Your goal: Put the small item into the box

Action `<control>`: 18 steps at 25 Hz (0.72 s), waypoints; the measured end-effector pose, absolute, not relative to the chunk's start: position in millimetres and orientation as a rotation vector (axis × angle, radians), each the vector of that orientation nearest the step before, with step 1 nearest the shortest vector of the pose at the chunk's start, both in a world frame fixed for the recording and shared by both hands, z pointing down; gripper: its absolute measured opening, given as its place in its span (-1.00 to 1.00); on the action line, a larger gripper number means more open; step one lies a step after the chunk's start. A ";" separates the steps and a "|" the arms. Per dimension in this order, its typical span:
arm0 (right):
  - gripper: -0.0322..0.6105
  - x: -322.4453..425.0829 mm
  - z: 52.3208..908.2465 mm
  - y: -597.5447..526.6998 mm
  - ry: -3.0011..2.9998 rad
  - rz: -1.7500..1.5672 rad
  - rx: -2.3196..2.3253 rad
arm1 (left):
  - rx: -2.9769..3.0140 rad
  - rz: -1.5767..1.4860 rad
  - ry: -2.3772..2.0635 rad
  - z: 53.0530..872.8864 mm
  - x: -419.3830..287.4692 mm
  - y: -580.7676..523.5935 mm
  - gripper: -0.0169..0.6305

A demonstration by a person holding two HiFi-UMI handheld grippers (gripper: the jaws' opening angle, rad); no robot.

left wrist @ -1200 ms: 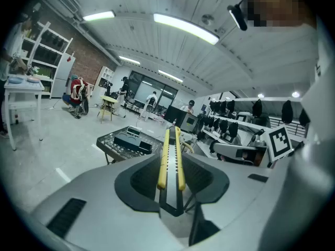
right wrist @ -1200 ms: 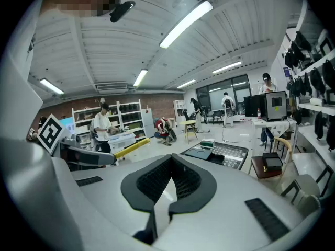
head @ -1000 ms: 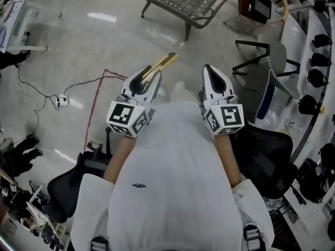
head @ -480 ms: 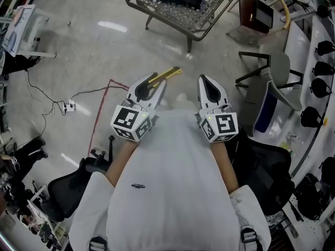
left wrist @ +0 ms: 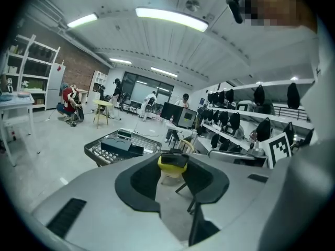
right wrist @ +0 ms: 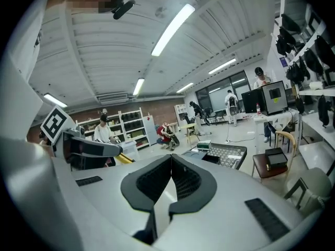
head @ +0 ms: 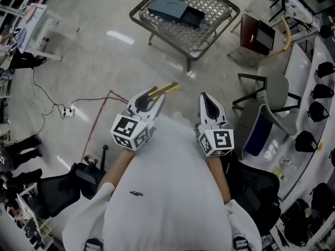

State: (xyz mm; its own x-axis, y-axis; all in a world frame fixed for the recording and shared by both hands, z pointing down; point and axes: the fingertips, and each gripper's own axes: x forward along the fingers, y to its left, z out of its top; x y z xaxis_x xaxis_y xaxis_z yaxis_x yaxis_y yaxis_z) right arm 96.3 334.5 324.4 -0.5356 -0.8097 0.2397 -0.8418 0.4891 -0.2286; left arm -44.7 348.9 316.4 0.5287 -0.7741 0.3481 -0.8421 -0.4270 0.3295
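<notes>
My left gripper [head: 148, 95] is held in front of my chest, shut on a small yellow and black item [head: 166, 88] that sticks out forward past its tips. In the left gripper view the yellow item [left wrist: 172, 163] sits clamped between the dark pads. My right gripper [head: 208, 100] is beside it, shut with nothing in it; its pads [right wrist: 180, 179] meet. A dark teal box [head: 168, 8] lies on a wire mesh table [head: 222, 7] well ahead on the floor. The box [left wrist: 121, 146] also shows in the left gripper view.
A brown stool [head: 256, 34] and a grey chair [head: 272, 95] stand to the right of the mesh table. Black office chairs [head: 49, 200] flank me. A red line [head: 97, 118], a cable and a power strip [head: 67, 110] lie on the floor at left.
The head view has shifted forward, so the mesh table and the box now show in full. Both grippers stay near my chest, the left one still holding the yellow item.
</notes>
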 end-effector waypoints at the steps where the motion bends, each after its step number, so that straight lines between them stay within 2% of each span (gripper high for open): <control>1: -0.90 100.2 324.4 332.0 -2.622 0.491 1.467 | 2.308 0.201 -1.312 316.8 -41.2 346.7 -0.58; 10: -0.90 109.5 325.6 295.0 -2.632 0.512 1.492 | 2.307 0.199 -1.278 324.6 -28.5 304.7 -0.58; 18: -0.90 101.8 323.0 220.4 -2.575 0.468 1.520 | 2.352 0.184 -1.216 326.5 -33.5 219.1 -0.58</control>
State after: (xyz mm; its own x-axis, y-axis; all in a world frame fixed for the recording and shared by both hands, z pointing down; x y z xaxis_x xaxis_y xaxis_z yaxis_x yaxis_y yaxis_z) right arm 101.8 220.4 323.0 -0.4910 -0.8338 0.2524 -0.8693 0.4498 -0.2049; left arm -33.5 219.1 326.5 0.5957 -0.7320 0.3307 -0.7971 -0.4881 0.3554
